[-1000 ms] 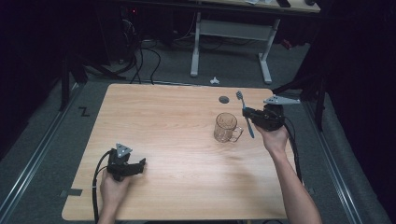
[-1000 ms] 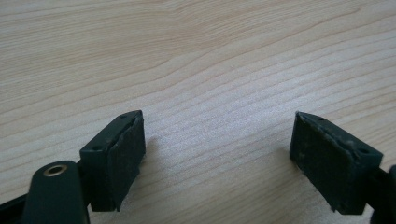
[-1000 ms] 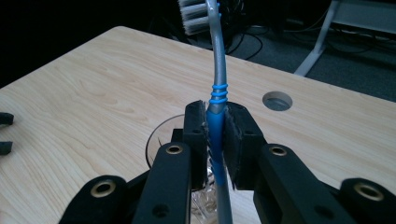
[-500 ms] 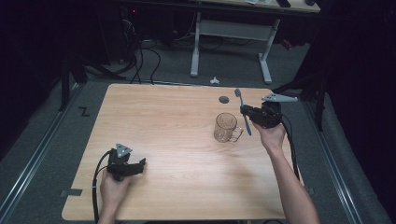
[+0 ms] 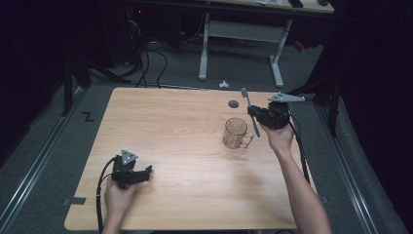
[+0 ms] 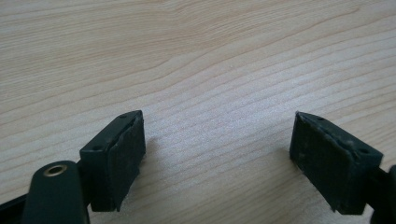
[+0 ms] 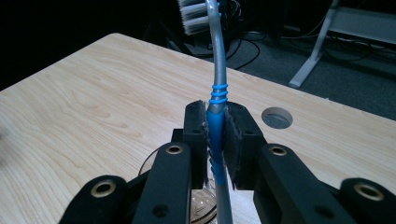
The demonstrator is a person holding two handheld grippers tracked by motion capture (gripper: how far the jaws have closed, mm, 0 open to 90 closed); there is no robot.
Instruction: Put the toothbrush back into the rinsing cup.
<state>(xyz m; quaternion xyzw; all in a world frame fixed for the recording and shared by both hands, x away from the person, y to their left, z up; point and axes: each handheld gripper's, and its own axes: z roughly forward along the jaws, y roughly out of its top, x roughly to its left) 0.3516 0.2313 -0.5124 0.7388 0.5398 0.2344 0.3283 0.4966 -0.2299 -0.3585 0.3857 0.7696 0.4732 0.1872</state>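
At the near edge of the desk (image 5: 185, 126), the left gripper (image 5: 144, 173) was held low in the person's left hand (image 5: 118, 195), resting on or just above the wood near the near-left corner, its cable looped back toward the desk edge. In the left gripper view its jaws were seen spread wide apart with nothing but bare wood grain between them. Farther along on the right side, the right forearm was stretched forward from the near edge, and the right hand (image 5: 277, 139) was raised above the desk with the right gripper (image 5: 251, 112) pointed leftward. Its jaws were closed on a toothbrush (image 5: 250, 111), gripped at the blue part of the handle, as the right gripper view showed (image 7: 215, 135). The brush was held roughly upright and slightly tilted, bristle head uppermost. Just beside and below the gripper, a clear glass mug (image 5: 235, 133) was stood on the desk, handle toward the right hand; the lower end of the toothbrush handle was seen just beside its rim, and whether anything was inside could not be told. Beyond, a round cable hole (image 5: 233, 104) was set in the desk near its far edge.
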